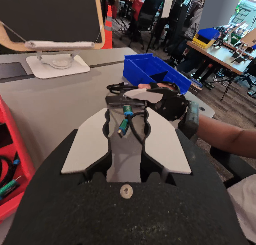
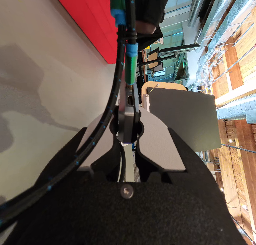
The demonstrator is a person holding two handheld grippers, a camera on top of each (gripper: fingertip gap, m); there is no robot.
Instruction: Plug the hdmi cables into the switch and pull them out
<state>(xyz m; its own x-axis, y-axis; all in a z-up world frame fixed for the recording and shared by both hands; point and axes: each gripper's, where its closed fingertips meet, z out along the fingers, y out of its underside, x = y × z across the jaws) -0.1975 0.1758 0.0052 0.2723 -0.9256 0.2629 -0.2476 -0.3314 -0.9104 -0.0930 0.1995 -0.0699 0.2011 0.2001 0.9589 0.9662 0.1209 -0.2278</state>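
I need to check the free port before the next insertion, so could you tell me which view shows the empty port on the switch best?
The right wrist view: the empty port faces the camera on the switch. The left wrist view shows the switch without resolving the port.

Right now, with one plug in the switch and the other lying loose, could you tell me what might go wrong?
1. The right gripper pinches only one end of the switch; pulling the seated green plug could twist it loose.
2. The free plug lies angled between the open jaws of the left gripper, so a grasp might catch it crooked.
3. The black cable drapes over the right gripper and may snag.
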